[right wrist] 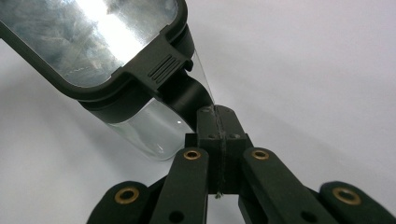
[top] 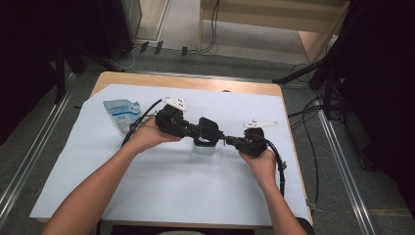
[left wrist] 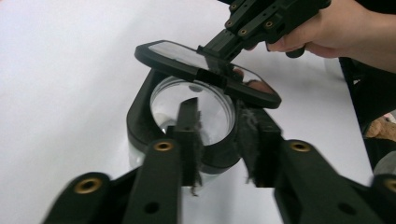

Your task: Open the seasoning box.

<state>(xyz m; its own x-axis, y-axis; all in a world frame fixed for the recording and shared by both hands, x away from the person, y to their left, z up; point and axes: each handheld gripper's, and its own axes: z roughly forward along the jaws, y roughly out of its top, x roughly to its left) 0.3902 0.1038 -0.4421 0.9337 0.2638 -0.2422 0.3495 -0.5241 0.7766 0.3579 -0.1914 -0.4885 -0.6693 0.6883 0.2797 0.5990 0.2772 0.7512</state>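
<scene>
- Where the high view shows the table centre, a clear container (top: 204, 148) with a black collar stands on the white sheet (top: 161, 186), between the two grippers.
- Left gripper (top: 208, 129): held in the person's left hand (top: 147, 134), it reaches toward the container from the left side of the high view.
- Left gripper view: one black finger (left wrist: 189, 116) sits inside the container's (left wrist: 187, 109) round mouth; the other finger lies outside the black collar (left wrist: 140, 116). The collar wall and glass rim stand between the two jaws. Whether the pads press firmly on the wall cannot be told with certainty, but the jaws stand narrow around it.
- Right gripper (top: 230, 141): held in the person's right hand (top: 262, 161), it comes in from the right side of the high view.
- Right gripper view: the jaws are clenched together, pad against pad, at the edge of the hinged lid (right wrist: 93, 42), just beside its ribbed latch tab (right wrist: 163, 70). A thin clear edge runs up out of the seam between the closed jaws.
- Lid: a black-framed panel with a clear window, raised and tilted above the container's mouth, as the left gripper view (left wrist: 205, 70) shows.
- Container body: clear glass (right wrist: 149, 133), upright on the sheet, mouth uncovered below the tilted lid.
- Pouch (top: 122, 115): a pale blue printed pouch lies flat on the sheet at the far left, well apart from the container, near the left forearm.
- Cables trail from both grippers across the sheet.
</scene>
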